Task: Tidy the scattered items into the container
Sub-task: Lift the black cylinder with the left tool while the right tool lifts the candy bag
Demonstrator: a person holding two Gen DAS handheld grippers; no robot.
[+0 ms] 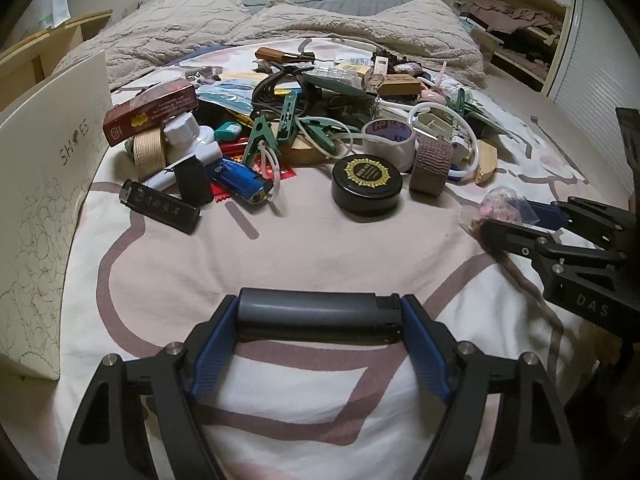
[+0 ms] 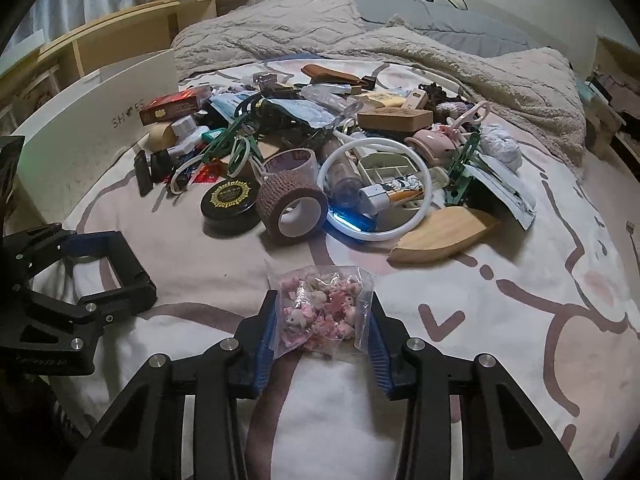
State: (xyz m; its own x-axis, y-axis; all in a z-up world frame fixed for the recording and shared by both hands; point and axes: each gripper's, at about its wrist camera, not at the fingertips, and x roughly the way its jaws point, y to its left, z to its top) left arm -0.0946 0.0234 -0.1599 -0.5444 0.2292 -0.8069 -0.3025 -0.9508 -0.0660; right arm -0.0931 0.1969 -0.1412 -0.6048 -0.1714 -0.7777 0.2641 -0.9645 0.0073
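Fingers of the left gripper (image 1: 320, 316) clamp a stiff, slick grey lighter (image 1: 320, 314) endwise at six o'clock; right gripper (image 2: 322, 316) pinches a soft, crinkly bag of pink charms (image 2: 320, 308) on the bed (image 1: 320, 248).

Both grippers' jaws (image 1: 320, 320) (image 2: 320, 316) clamped.

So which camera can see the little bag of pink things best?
The right wrist view: the bag of pink charms sits centred and close between the right gripper pads, its pieces clear. The left wrist view shows it only small at the right edge, partly behind that gripper.
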